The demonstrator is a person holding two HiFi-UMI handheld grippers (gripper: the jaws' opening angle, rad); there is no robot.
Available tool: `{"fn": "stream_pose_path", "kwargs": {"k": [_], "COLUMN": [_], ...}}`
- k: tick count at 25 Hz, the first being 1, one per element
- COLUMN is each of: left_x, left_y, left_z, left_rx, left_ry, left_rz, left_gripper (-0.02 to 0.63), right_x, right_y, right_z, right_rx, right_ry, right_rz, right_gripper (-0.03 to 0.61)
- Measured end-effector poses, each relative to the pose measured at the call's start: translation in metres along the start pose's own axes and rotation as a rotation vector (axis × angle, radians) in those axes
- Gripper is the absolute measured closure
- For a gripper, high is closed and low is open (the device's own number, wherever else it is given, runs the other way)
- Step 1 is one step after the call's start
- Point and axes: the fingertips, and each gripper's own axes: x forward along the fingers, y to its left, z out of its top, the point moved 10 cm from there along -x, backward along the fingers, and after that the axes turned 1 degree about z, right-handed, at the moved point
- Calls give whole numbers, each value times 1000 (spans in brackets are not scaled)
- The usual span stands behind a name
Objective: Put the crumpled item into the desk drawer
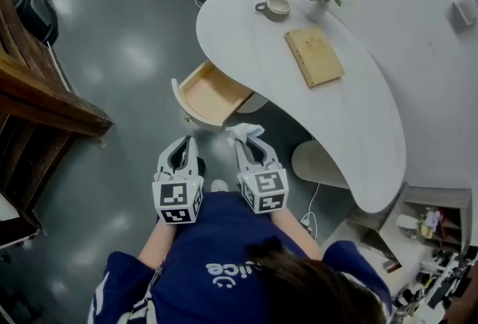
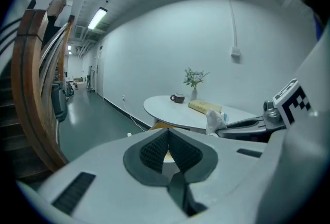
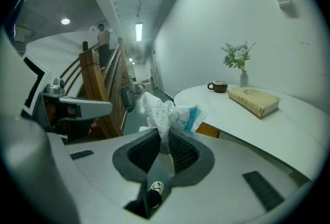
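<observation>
Right gripper view: right gripper (image 3: 162,141) clamped on crumpled item (image 3: 167,112) | left gripper (image 2: 167,135) closed together, empty | drawer (image 1: 213,95) open, far.

Only the white letters "ice" can be read, on the person's blue shirt (image 1: 218,240).
</observation>
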Motion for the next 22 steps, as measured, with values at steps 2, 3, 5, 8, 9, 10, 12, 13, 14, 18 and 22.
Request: {"fn": "stream_pose_path", "kwargs": {"k": [2, 3, 5, 8, 9, 10, 12, 13, 14, 18, 22], "left_x": [13, 20, 34, 57, 64, 71, 83, 88, 93, 115, 131], "left_y": [12, 18, 29, 43, 48, 53, 63, 68, 74, 99, 121], "left_z": [4, 7, 13, 24, 28, 31, 36, 38, 40, 46, 55], "left_rx": [-8, -13, -18, -14, -10, -6, 2, 5, 7, -7, 12], "left_ry": [9, 12, 11, 18, 23, 28, 35, 38, 41, 58, 67], "left_rz": [-1, 2, 7, -12, -25, -39, -65, -78, -93, -158, -187], "left_gripper": [611, 611, 611, 611, 611, 611, 610, 611, 610, 611, 611], "right_x": [13, 19, 31, 51, 57, 63, 76, 82, 89, 114, 137], "right_y": [-2, -2, -4, -8, -9, -10, -9, -8, -7, -2, 4], "right_z": [6, 10, 18, 30, 34, 38, 44, 47, 48, 55, 61], "right_rx": [-1, -2, -7, -4, 0, 4, 10, 12, 15, 23, 21], "right_ry": [9, 13, 28, 47, 51, 54, 62, 68, 75, 101, 133], "right_rz": [-8, -11, -19, -37, -46, -55, -71, -78, -87, -121, -137], "right_gripper": [518, 518, 518, 518, 518, 518, 518, 518, 518, 518, 518]}}
